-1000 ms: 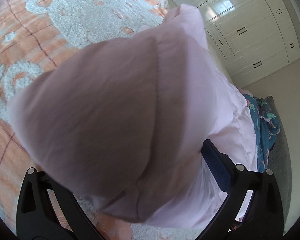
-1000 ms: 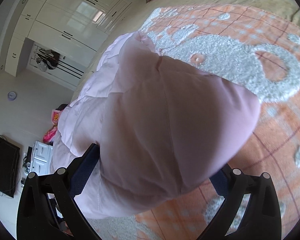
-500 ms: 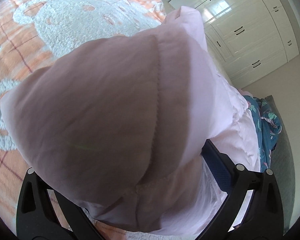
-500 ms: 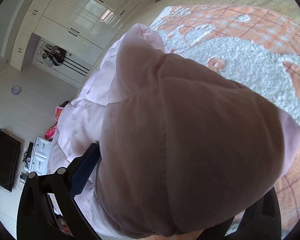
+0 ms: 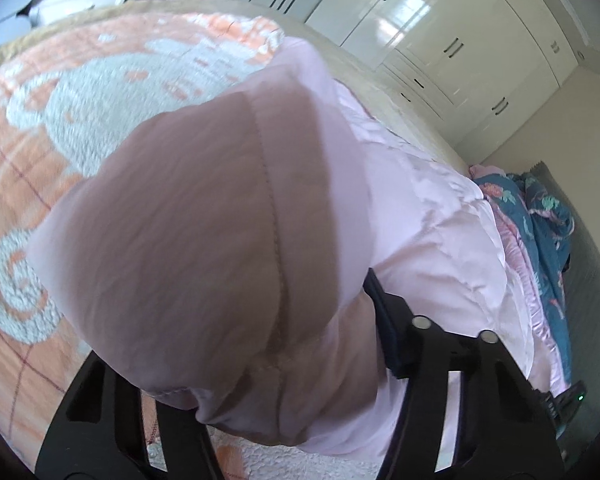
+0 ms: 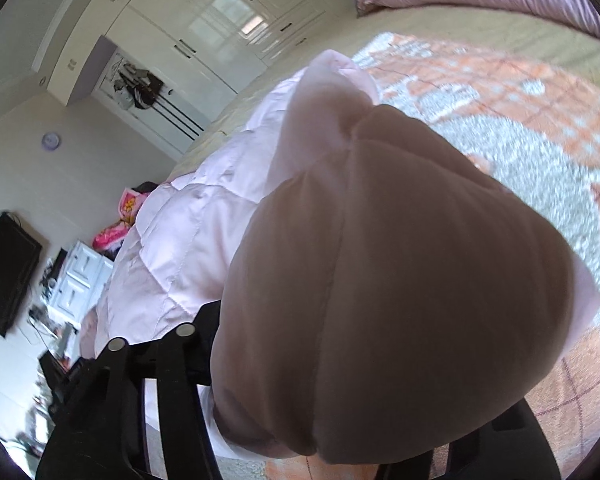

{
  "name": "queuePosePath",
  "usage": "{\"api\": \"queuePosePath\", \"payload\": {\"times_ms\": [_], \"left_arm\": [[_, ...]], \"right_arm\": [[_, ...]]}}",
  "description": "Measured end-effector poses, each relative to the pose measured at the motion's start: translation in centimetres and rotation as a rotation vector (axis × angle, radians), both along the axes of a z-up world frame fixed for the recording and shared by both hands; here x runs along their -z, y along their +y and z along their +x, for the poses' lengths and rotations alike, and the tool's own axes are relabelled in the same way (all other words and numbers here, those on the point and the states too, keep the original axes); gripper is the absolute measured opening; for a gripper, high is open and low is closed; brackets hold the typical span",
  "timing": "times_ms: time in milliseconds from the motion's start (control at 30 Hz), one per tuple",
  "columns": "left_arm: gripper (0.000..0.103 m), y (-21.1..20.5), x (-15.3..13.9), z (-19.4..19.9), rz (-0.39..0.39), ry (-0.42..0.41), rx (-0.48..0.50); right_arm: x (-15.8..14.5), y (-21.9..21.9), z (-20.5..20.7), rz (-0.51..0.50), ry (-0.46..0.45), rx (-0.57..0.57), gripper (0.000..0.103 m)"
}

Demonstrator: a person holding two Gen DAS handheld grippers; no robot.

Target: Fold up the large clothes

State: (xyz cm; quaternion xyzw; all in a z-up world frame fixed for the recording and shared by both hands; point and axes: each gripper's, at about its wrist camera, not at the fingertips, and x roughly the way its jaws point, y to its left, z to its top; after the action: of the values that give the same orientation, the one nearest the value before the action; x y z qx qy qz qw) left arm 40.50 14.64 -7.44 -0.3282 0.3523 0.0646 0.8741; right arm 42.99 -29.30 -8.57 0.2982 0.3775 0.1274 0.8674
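A pale pink quilted jacket [image 5: 228, 216] fills both views, lifted above the bed; it also shows in the right wrist view [image 6: 400, 288]. My left gripper [image 5: 284, 360] is shut on a bunched part of the jacket, which hangs over and hides the fingertips. My right gripper [image 6: 340, 380] is shut on another bunched part of the jacket, and its right finger is hidden by the cloth. The rest of the jacket trails down onto the bed between the two grippers.
An orange and white fuzzy blanket [image 5: 52, 92] covers the bed [image 6: 480, 28]. A teal floral quilt [image 5: 540, 216] lies at the bed's end. White wardrobes [image 5: 440, 40] line the wall. A black TV [image 6: 8, 272] and a white cabinet [image 6: 80, 276] stand across the room.
Both grippers have lifted and tilted with the jacket in hold. More of the room and less of the blanket shows in each view.
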Motion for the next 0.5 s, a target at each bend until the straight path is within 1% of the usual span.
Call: {"api": "queuePosePath", "payload": {"times_ms": [33, 100, 200, 500], "left_arm": [[0.046, -0.2, -0.3, -0.1, 0.017, -0.003, 0.006], [0.042, -0.4, -0.5, 0.2, 0.025, -0.006, 0.01], [0.039, -0.8, -0.9, 0.2, 0.046, -0.012, 0.016], [0.032, -1.0, -2.3, -0.1, 0.088, -0.023, 0.028]], "right_arm": [[-0.1, 0.1, 0.1, -0.006, -0.002, -0.001, 0.049], [-0.3, 0.2, -0.1, -0.014, -0.008, -0.002, 0.048], [-0.6, 0.5, -0.2, -0.035, -0.02, -0.005, 0.045], [-2.1, 1.1, -0.7, -0.09, -0.05, -0.024, 0.038]]}}
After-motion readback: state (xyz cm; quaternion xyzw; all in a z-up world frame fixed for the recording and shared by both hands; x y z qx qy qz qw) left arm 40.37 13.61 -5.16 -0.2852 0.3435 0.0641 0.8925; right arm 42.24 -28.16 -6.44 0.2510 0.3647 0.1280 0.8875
